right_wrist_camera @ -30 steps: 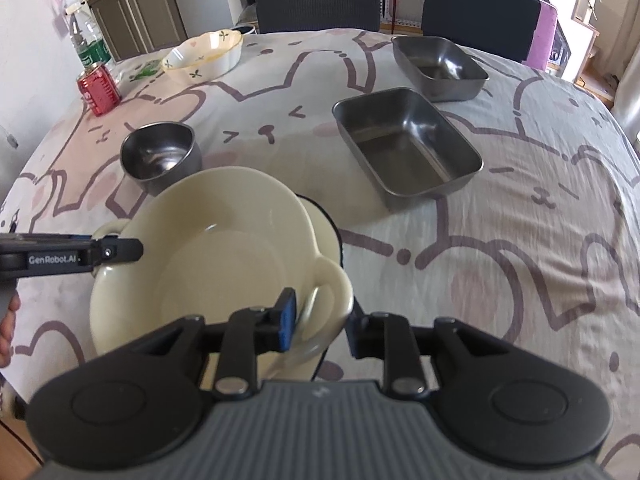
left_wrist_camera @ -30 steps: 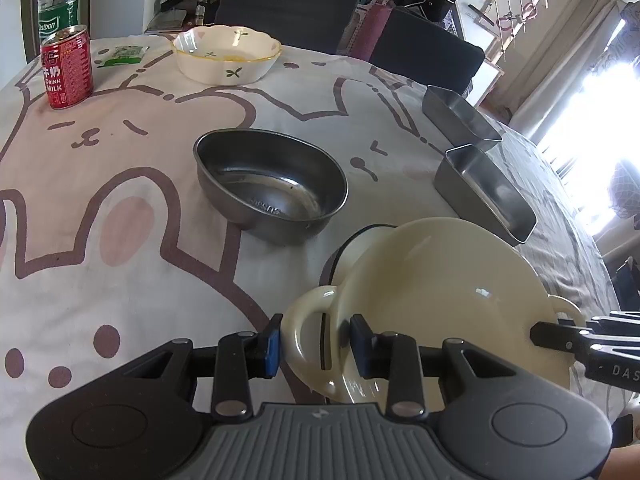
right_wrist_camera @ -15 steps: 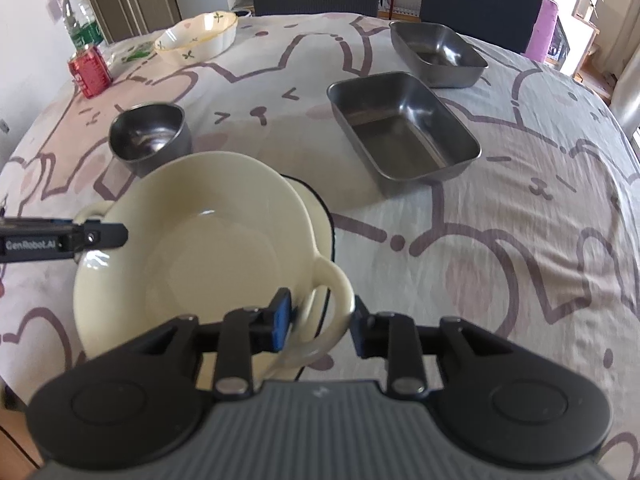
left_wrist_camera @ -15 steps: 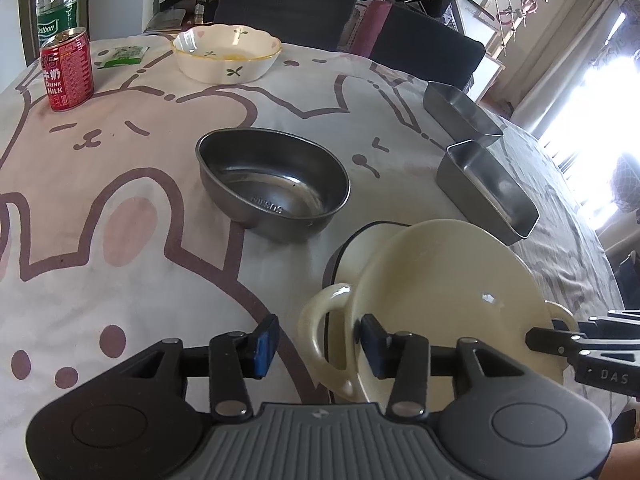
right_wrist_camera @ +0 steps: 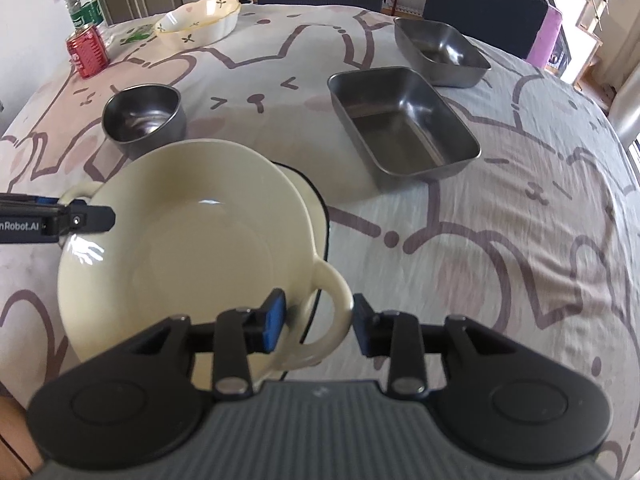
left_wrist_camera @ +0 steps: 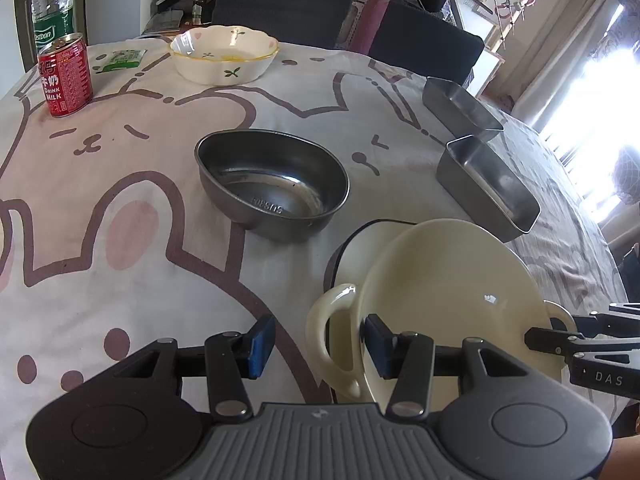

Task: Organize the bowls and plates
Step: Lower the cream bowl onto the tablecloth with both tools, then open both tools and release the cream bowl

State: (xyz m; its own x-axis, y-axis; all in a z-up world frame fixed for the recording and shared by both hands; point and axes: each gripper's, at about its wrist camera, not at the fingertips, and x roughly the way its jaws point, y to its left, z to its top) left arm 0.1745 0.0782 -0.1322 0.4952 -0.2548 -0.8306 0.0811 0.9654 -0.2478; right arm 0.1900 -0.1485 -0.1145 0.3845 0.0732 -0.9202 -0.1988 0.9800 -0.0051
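A cream bowl (left_wrist_camera: 448, 292) (right_wrist_camera: 180, 240) with two loop handles sits on a white dish with a black rim (left_wrist_camera: 360, 236) (right_wrist_camera: 314, 200) near the table's front edge. My left gripper (left_wrist_camera: 319, 345) straddles the bowl's left handle (left_wrist_camera: 320, 320). Its jaws stand apart, and the outer pad is clear of the loop. My right gripper (right_wrist_camera: 318, 324) straddles the right handle (right_wrist_camera: 338, 292). Its jaws are opening, the handle lies between them, and neither pad presses on it. Each gripper's tip also shows at the other view's edge.
A steel oval bowl (left_wrist_camera: 272, 188) (right_wrist_camera: 144, 120) stands behind the cream bowl. Two steel rectangular trays (right_wrist_camera: 400, 128) (right_wrist_camera: 440, 46) lie to the right. At the back left are a flowered ceramic bowl (left_wrist_camera: 224, 54), a red can (left_wrist_camera: 64, 76) and a water bottle (left_wrist_camera: 52, 8). Dark chairs (left_wrist_camera: 280, 4) line the far side.
Both grippers' jaws have spread apart from the cream bowl's handles, which they pinched a second ago. Neither hand has shifted, and the bowl stays on the dish.
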